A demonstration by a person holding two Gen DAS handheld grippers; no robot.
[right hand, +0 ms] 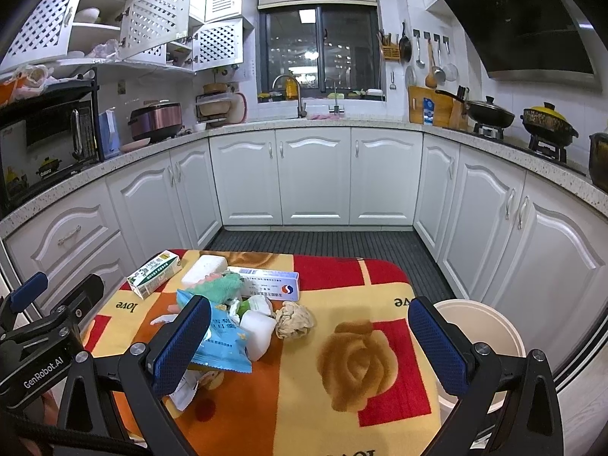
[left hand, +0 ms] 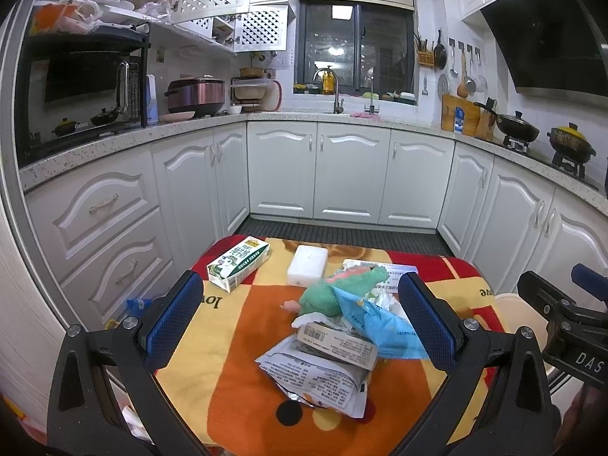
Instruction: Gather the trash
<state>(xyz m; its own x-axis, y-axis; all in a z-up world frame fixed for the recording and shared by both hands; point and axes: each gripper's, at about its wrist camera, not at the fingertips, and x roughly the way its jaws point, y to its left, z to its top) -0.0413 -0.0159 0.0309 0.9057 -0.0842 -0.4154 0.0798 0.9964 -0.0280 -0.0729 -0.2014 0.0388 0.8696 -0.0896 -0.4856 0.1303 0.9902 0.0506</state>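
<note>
Nearest us in the left wrist view lies a grey printed wrapper (left hand: 315, 380), flattened on the patterned cloth of the bench (left hand: 228, 391), with a barcoded packet (left hand: 336, 345) resting across its far edge. Our left gripper (left hand: 300, 326) hangs over this heap with its jaws spread wide and nothing between them. Our right gripper (right hand: 309, 345) is likewise fully open and empty, poised above the bare rose pattern on the cloth.

The trash sits bunched toward the left half of the bench: a blue snack bag (right hand: 220, 336), a green cloth (left hand: 342, 288) lying on the heap, a crumpled brown paper ball (right hand: 294, 319), a white cup-like piece (right hand: 258, 332) touching the blue bag, and a long white-and-blue box (right hand: 266, 285) behind them. A green-and-white carton (left hand: 237, 264) and a white block (left hand: 307, 265) lie apart at the far left corner. A cream bin (right hand: 494, 326) stands just beside the right edge of the bench, below its surface.

We judge that collecting has barely started, since nothing is held and the heap looks whole; whether the bin holds anything we cannot tell. The next move calls for lowering one pair of jaws around a single loose item. The paper ball looks easiest for the right side, standing clear of the rest. Thin wrappers may slip, so we should pinch a raised fold, then carry across to the bin.
</note>
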